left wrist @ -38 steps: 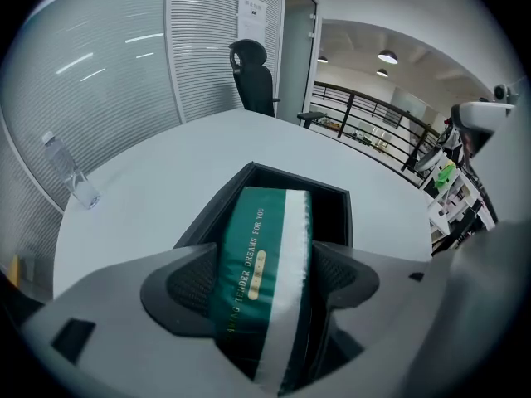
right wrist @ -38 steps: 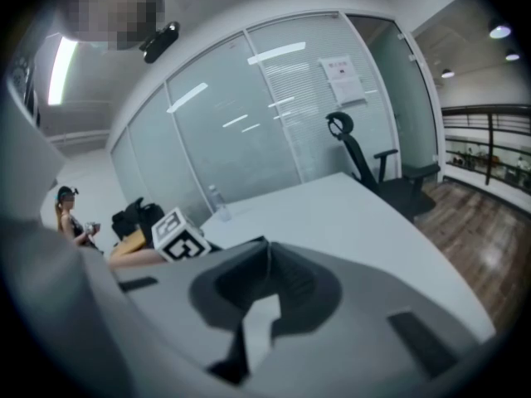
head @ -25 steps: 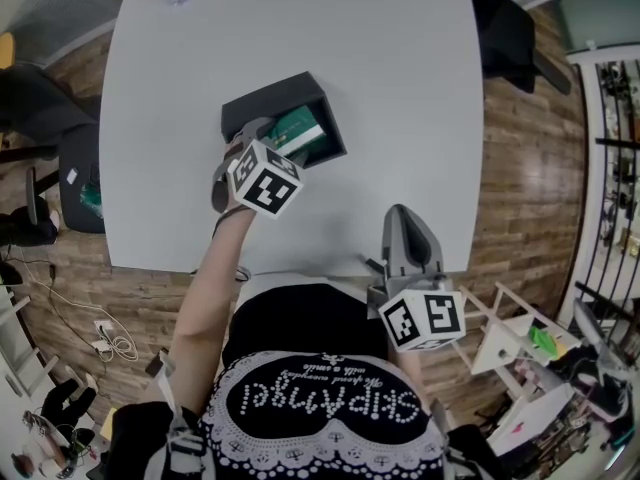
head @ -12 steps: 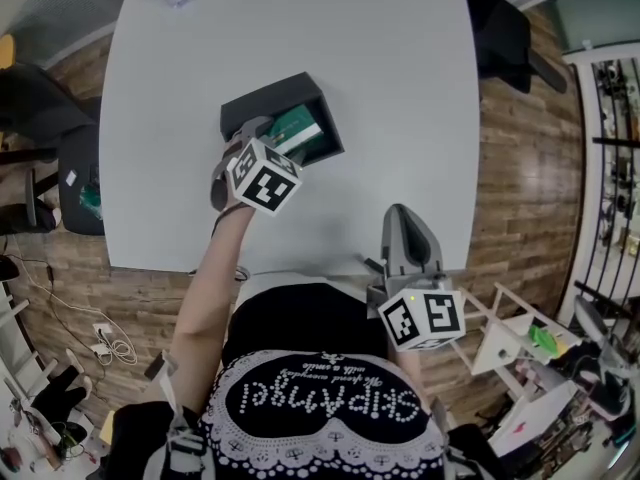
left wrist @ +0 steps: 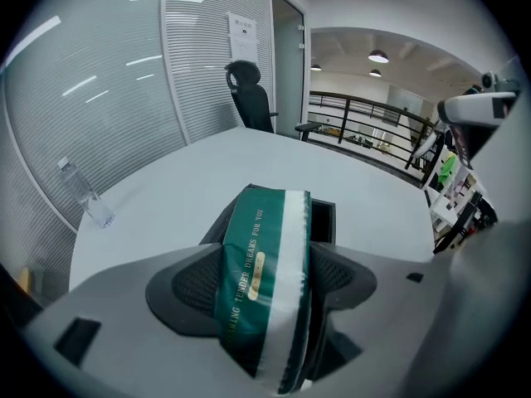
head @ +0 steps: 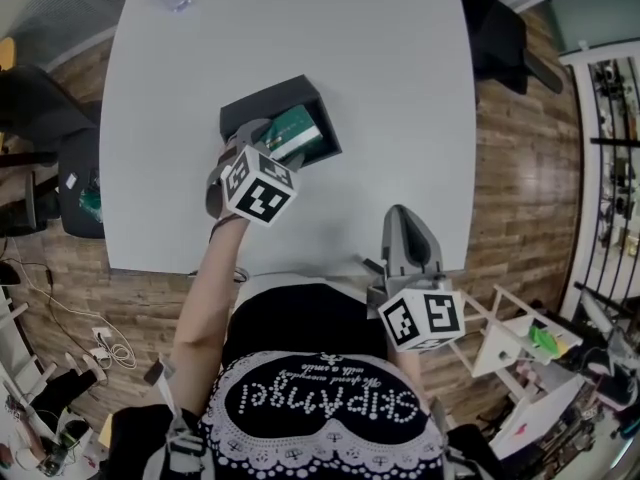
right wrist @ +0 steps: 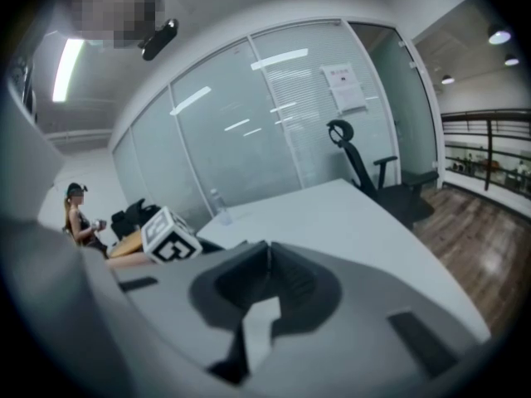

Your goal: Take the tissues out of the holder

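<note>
The left gripper (head: 272, 140) is a smooth, pale grey moulded shell. Its left marker cube (head: 258, 186) is white with black square patterns on each face. The right gripper (head: 401, 214) has the same grey shell, humped and tapering to a narrow nose, and carries the right marker cube (head: 421, 318). Seen along the jaws, the pads (left wrist: 197, 284) are charcoal with a fine mesh texture, set in scooped hollows. A dark rectangular slot (left wrist: 76, 338) is sunk in the shell. The person wears a black top (head: 320, 318) with white beaded lettering (head: 330, 400) and a scalloped white lace trim (head: 320, 446).
</note>
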### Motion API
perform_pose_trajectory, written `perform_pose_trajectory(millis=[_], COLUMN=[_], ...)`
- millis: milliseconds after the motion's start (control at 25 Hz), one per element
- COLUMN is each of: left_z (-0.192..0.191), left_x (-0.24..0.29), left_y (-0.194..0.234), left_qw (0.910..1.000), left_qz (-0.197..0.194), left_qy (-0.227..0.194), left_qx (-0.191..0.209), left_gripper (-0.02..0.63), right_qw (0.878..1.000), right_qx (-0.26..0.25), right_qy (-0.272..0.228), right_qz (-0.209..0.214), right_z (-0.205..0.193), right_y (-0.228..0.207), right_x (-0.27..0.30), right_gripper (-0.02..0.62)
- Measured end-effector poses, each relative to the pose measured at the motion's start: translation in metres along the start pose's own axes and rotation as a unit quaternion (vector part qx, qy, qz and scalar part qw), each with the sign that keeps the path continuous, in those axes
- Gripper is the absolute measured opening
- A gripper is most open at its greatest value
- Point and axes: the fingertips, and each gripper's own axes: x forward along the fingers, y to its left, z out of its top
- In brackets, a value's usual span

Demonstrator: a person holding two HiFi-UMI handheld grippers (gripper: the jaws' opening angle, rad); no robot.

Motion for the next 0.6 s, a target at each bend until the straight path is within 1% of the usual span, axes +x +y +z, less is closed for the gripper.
perform_pose_trajectory(millis=[360, 600], left_z=[0.022, 0.035], left_x=[-0.041, -0.071], left_y=[0.007, 0.014], left_qw=[0.9979, 0.9924], left_qz=[0.03, 0.052], left_qy=[-0.058, -0.107], left_qx=[-0.007, -0.03], left_gripper=[0.341, 0.341], right_qw=[1.0, 1.0], right_qx=[-0.009, -0.016], right_qy=[-0.01, -0.019], right_qz=[0.012, 0.019], right_z=[0.004, 0.006], right_y=[0.009, 0.013], right_x=[-0.006, -0.011], right_gripper=[0.034, 0.034])
